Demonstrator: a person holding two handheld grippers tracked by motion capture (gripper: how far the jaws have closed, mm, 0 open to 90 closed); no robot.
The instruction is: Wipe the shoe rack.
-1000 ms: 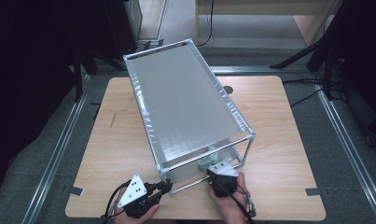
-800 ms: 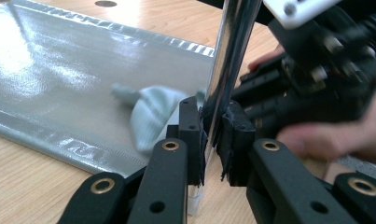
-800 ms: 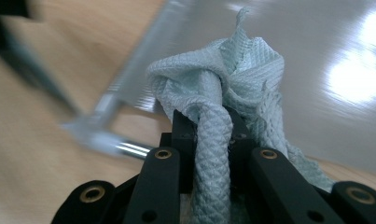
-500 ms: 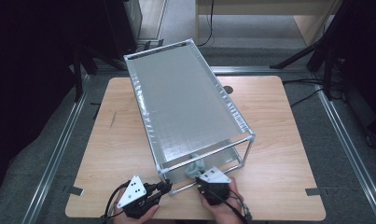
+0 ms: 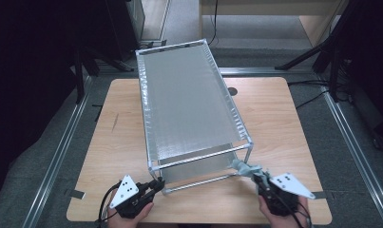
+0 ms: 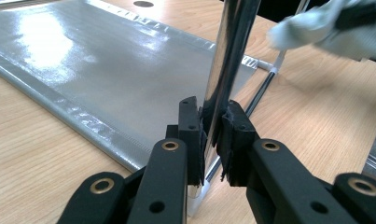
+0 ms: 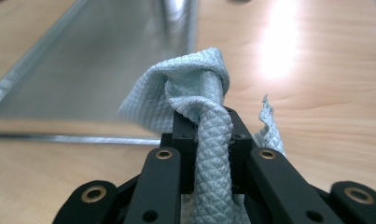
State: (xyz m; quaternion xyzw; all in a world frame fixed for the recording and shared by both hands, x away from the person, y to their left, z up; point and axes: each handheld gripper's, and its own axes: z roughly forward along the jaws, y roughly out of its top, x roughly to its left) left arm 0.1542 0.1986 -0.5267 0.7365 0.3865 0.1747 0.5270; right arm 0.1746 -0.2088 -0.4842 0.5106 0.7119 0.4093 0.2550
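A silver metal rack (image 5: 189,104) with two mesh shelves stands on the wooden table (image 5: 284,123). My left gripper (image 5: 157,184) is shut on the rack's front-left upright post (image 6: 227,60), with the pads pressed on both sides of the chrome tube (image 6: 212,126). My right gripper (image 5: 259,176) is shut on a bunched pale blue-green cloth (image 7: 195,88). The cloth (image 5: 244,167) hangs by the foot of the rack's front-right post; whether it touches the post I cannot tell. The lower shelf (image 7: 97,60) lies beyond the cloth, which also appears blurred at the upper right of the left gripper view (image 6: 307,30).
A dark round hole (image 5: 233,90) sits in the tabletop right of the rack. Bare wood lies to the rack's left (image 5: 118,137) and right. Metal floor rails (image 5: 56,156) run along both sides of the table, and dark stands rise behind it.
My right gripper has carried the cloth to the right, from the middle of the rack's front lower rail to the front-right corner. The left gripper has kept still on the post.
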